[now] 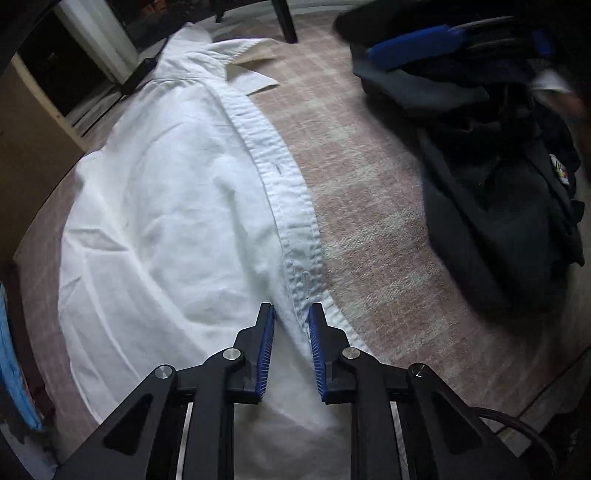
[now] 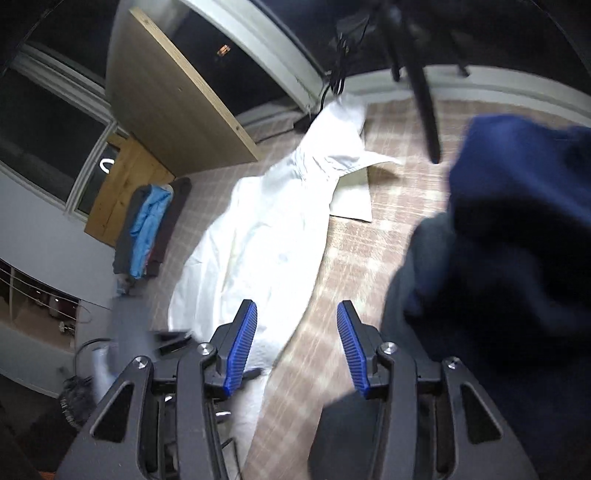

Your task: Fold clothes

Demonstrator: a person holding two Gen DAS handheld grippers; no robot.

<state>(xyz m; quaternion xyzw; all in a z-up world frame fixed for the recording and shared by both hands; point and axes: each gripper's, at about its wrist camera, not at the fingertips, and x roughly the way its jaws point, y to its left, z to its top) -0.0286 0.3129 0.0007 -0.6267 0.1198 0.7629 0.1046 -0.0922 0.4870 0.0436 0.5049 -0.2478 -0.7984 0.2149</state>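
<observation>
A white button-up shirt (image 1: 166, 203) lies spread on a pink plaid rug (image 1: 369, 221), its collar at the far end. My left gripper (image 1: 293, 308) points down at the near end of the shirt's button placket. Its blue pads stand a narrow gap apart, with the placket edge lying flat between them. In the right wrist view the same shirt (image 2: 266, 236) stretches away over the rug (image 2: 369, 240). My right gripper (image 2: 297, 306) hovers open above the shirt's edge and the rug with nothing between its fingers. This view is motion-blurred.
A heap of dark clothes (image 1: 498, 203) lies on the rug to the right, and a navy garment (image 2: 517, 221) looms close beside my right gripper. A folded stack with a blue piece (image 2: 147, 229) sits at the left. A wooden board (image 2: 177, 92) and a dark furniture leg (image 1: 286, 18) stand beyond the collar.
</observation>
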